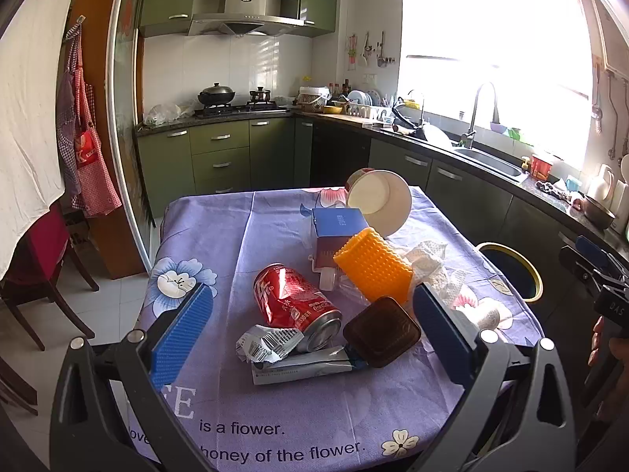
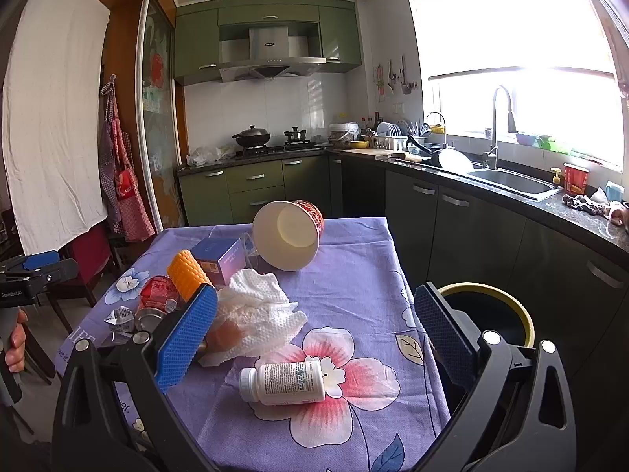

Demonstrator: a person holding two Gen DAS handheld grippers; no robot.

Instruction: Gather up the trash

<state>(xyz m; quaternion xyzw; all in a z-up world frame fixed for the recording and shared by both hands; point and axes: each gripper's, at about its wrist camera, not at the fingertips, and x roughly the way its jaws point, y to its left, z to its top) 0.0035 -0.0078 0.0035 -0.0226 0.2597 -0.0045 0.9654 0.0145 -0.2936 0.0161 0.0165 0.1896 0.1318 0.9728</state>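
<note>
Both grippers are hovering over a table draped in a purple floral cloth point(image 1: 275, 212), and both are standing wide open with nothing between the blue pads. The left gripper point(image 1: 310, 334) is pointing at a heap of trash: a dented red soda can point(image 1: 295, 303) is lying on its side, with a crumpled silver wrapper point(image 1: 267, 344) touching its open end and a flat white packet point(image 1: 302, 367) lying beneath both. A dark brown square lid point(image 1: 381, 330) is sitting just beside the can, leaning on the packet. Behind it an orange bumpy roller point(image 1: 373, 265) is tilting against a blue box point(image 1: 340, 222), and a paper bowl point(image 1: 383, 200) is tipped on its side at the far edge, mouth facing the camera. Crumpled white tissue point(image 1: 432, 267) is lying to the right of the roller. The right gripper point(image 2: 316, 336) is hanging over the table's right half, where a white pill bottle point(image 2: 285, 381) is lying on its side on a pink flower print, framed between the pads but not touched. The tissue point(image 2: 259, 314) is sitting near the gripper's left pad. A black bin with a yellow rim point(image 2: 487, 314) is standing beside the table's right edge, partly hidden behind the right finger. Kitchen cabinets point(image 2: 251, 185) are lining the back wall.
</note>
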